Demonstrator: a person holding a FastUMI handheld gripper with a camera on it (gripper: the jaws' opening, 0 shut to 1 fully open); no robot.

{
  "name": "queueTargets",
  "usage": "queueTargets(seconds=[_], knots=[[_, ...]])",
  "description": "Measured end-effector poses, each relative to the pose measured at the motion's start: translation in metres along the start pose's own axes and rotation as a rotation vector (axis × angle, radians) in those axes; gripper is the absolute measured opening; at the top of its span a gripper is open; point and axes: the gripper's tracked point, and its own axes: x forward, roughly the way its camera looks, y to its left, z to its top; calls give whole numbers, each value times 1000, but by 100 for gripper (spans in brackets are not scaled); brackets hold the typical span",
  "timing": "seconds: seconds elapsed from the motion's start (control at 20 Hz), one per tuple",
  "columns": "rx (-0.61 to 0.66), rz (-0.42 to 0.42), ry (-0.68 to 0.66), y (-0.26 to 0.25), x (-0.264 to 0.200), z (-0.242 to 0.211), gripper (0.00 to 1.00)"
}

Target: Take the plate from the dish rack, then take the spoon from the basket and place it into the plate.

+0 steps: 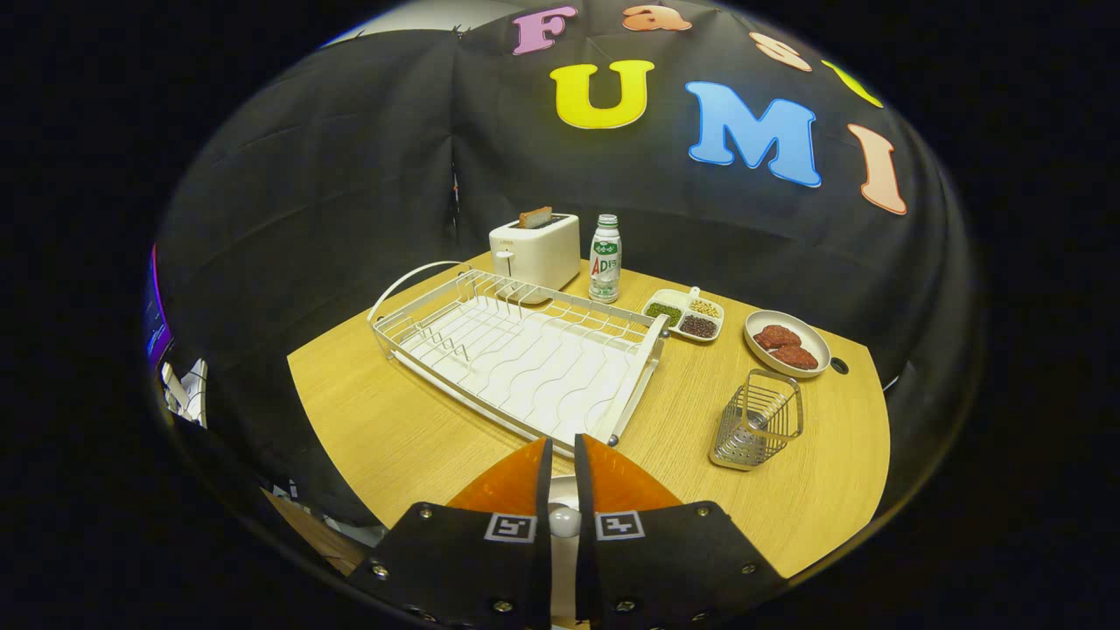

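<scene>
My gripper (563, 442) hovers over the near edge of the wooden table (402, 429), its fingers drawn almost together. A white rounded piece, apparently the spoon (564, 521), is pinched in the narrow gap between them; the rest of it is hidden by the fingers. More white shows below that piece, and I cannot tell if it is the plate. Just beyond the fingertips lies the white wire dish rack (652, 350), with nothing standing in it. The small wire basket (759, 420) stands ahead to the right of the fingers, and I see no spoon in it.
Behind the rack stand a white toaster (535, 249) with a slice of toast in it and a bottle (605, 258). To their right sit a divided dish of beans (684, 317) and a bowl (751, 331) of red pieces. A small hole (839, 365) marks the table's right side.
</scene>
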Motion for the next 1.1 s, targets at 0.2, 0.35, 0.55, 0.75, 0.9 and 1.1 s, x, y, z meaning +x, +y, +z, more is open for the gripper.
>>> queueTargets(seconds=[0.2,0.35,0.55,0.75,0.9,1.1], knots=[[-18,10,10,2,6,-6,10],[-23,14,22,3,10,-11,10],[5,-13,32,-3,12,-15,16],[30,-37,44,-14,9,-18,19],[56,-59,47,-25,6,-22,22],[80,-98,22,-47,-5,-17,22]])
